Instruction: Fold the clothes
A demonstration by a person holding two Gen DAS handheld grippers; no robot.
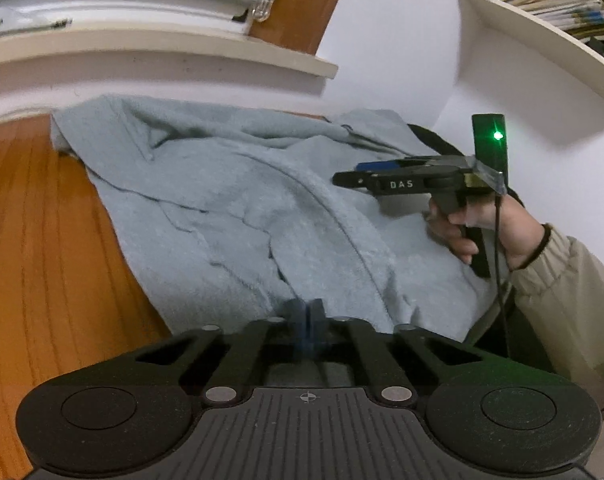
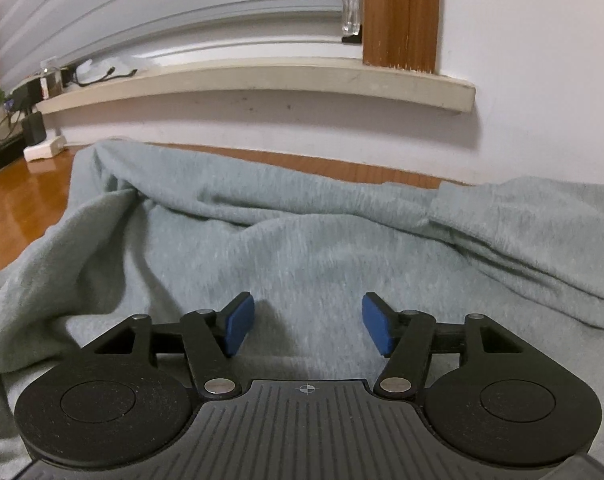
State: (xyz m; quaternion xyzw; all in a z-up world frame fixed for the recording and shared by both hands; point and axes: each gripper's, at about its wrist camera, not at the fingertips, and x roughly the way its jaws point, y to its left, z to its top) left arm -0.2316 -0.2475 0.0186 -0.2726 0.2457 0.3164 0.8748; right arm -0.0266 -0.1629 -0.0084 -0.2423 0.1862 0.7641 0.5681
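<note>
- Wood table (image 1: pixel 42 240) at left of the left wrist view, bare and glossy.
- Grey garment (image 1: pixel 242 208) rumpled across frame centre, spread over the table up to the wall under the sill (image 1: pixel 142 46).
- Left gripper (image 1: pixel 307 320) at lower centre, blue pads pressed together at the garment's near edge; cloth between them, cannot tell.
- Right gripper (image 1: pixel 348 179) at centre right above the garment, gripped by a hand (image 1: pixel 486 232); blue pads (image 2: pixel 240 324) set apart over the cloth, nothing between.
- Bookshelf (image 1: pixel 542 4) at upper right.

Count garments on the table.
1: a grey-blue sweatshirt spread crumpled on the wooden table, its far edge at the wall. Anything beneath it is hidden.
</note>
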